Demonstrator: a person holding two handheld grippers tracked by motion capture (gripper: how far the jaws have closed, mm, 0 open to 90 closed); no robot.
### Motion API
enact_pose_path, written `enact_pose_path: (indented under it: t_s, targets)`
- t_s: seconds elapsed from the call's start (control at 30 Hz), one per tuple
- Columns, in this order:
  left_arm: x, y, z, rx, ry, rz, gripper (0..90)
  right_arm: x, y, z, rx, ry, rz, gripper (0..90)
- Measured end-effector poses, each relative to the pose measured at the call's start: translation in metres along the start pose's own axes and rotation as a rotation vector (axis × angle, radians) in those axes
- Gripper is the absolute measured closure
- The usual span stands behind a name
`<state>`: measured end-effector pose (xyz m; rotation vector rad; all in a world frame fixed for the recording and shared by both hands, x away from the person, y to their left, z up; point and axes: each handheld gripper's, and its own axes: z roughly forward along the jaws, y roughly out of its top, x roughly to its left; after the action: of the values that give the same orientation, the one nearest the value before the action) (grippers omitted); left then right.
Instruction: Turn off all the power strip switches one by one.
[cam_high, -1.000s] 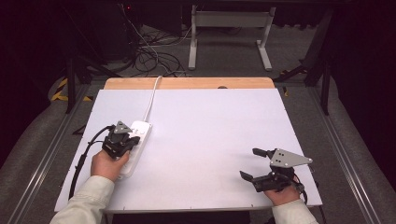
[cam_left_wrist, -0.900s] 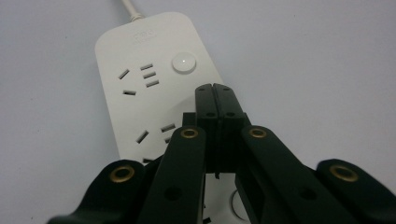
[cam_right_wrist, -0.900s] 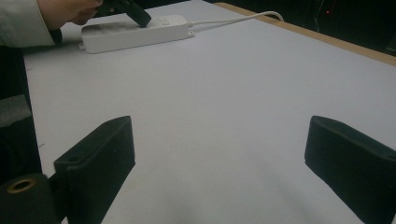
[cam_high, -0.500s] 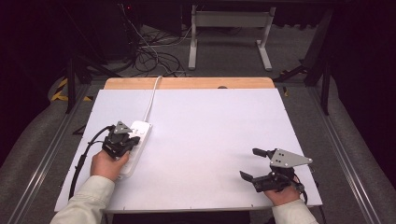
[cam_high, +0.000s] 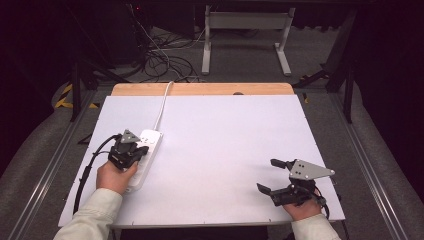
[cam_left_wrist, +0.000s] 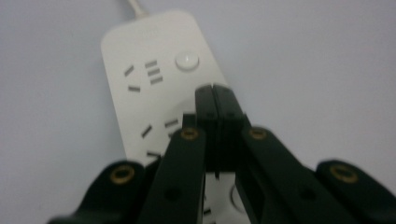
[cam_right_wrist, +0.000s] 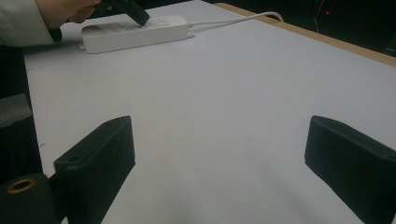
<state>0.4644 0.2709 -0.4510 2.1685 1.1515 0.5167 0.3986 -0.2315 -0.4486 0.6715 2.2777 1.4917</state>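
Note:
A white power strip (cam_high: 145, 152) lies on the left part of the white table (cam_high: 225, 135), its cord (cam_high: 162, 102) running off the far edge. My left gripper (cam_high: 142, 148) hovers over the strip with its jaws pressed together and nothing between them. In the left gripper view the tips of my left gripper (cam_left_wrist: 214, 88) sit just below the strip's round button (cam_left_wrist: 187, 60), beside its sockets on the power strip (cam_left_wrist: 144, 93). My right gripper (cam_high: 267, 175) rests near the front right corner, jaws wide apart over bare table. From the right gripper view, my right gripper (cam_right_wrist: 219, 154) faces the power strip (cam_right_wrist: 140, 32) far off.
The table's wooden far edge (cam_high: 200, 89) borders a dark floor with tangled cables (cam_high: 165, 62) and a metal stand (cam_high: 245, 30). Metal rails (cam_high: 50, 165) run along both sides of the table. White surface stretches between the two hands.

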Motion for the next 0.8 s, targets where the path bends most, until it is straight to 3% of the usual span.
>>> enact_pose_path:
  t_s: [0.1,0.17,0.43,0.6,0.8]
  targets:
    - [0.009,0.003,-0.011,-0.068,-0.047,-0.055,90.0,-0.001,0.000,0.001,0.001,-0.001,0.003,9.1]
    - [0.012,0.004,-0.013,-0.080,-0.062,-0.070,90.0,-0.001,0.000,0.001,0.001,0.002,0.006,9.1]
    - [0.015,0.019,-0.019,-0.089,-0.064,-0.049,90.0,-0.001,0.000,0.001,0.004,-0.003,0.007,9.1]
    - [0.017,0.026,-0.005,-0.058,-0.056,-0.054,90.0,-0.002,-0.001,0.001,0.006,-0.003,0.010,9.1]
    - [0.022,0.027,0.016,-0.036,-0.062,-0.089,90.0,-0.002,-0.001,0.002,0.009,-0.004,0.010,9.1]
